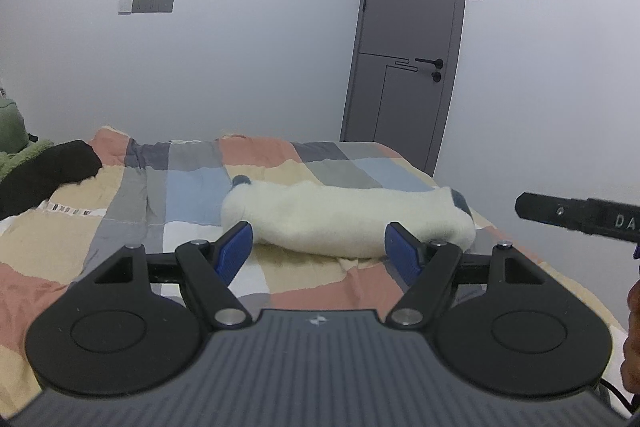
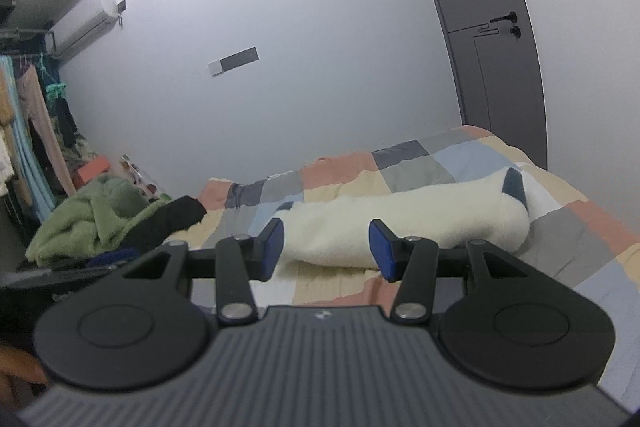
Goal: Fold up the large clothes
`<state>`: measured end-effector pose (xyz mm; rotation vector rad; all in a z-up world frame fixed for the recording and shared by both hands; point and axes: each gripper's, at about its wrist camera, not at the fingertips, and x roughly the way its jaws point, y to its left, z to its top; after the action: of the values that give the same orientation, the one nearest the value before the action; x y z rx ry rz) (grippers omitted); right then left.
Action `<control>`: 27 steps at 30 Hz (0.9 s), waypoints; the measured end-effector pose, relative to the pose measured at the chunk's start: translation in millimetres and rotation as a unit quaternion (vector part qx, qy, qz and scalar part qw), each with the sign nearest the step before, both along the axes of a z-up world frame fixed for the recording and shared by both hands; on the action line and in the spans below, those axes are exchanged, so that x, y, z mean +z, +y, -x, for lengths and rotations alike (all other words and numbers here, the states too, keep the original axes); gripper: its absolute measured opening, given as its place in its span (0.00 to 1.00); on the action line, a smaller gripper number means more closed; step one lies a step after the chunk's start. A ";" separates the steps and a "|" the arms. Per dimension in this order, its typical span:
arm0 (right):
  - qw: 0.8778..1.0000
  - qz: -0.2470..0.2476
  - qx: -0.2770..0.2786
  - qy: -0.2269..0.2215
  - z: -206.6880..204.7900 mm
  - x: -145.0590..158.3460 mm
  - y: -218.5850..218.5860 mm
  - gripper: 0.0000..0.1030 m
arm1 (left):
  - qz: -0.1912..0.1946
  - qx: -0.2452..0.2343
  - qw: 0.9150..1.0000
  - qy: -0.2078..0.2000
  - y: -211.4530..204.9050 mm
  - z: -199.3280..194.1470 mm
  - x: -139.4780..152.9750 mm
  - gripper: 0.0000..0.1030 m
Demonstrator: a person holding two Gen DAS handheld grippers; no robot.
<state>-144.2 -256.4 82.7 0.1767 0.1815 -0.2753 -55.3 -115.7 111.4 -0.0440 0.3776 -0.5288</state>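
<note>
One folded cream garment [image 1: 344,223] | two tongs, both agape, empty

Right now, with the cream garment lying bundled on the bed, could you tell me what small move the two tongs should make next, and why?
Probably ease both tongs forward and down toward the cream fleece garment. The left tongs and right tongs both stand open and empty, short of it, and the garment lies as a long, rolled bundle on the patchwork quilt, so nothing can be spread or folded until its near edge is gripped.
</note>
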 end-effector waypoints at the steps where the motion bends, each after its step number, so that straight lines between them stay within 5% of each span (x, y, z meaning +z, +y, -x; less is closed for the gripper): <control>1: 1.000 0.006 -0.002 0.002 -0.2 -2.1 3.6 0.49 | 0.002 0.000 1.000 0.002 2.7 1.8 -1.5 0.75; 12: 0.999 0.034 -0.026 0.023 7.3 -26.7 31.6 0.49 | 0.002 -0.009 1.000 0.009 17.8 9.8 -15.0 0.79; 19: 0.998 0.029 -0.047 0.040 10.4 -39.4 36.8 0.49 | 0.003 -0.014 1.000 0.021 22.8 11.8 -22.7 0.93; 21: 0.997 0.039 -0.055 0.041 10.4 -41.6 39.4 0.64 | -0.003 -0.012 1.000 0.019 23.1 12.7 -23.6 0.94; 25: 0.994 0.071 -0.071 0.042 8.4 -43.2 43.9 0.67 | -0.012 -0.007 1.000 0.016 22.3 11.9 -24.5 0.97; 27: 0.994 0.071 -0.071 0.043 6.9 -42.9 42.6 0.88 | -0.015 -0.006 1.000 0.019 22.1 11.1 -25.3 0.98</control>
<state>-151.1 -213.7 39.9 0.0355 0.2348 -0.4358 -66.4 -93.6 86.1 -0.0236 0.4219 -0.5339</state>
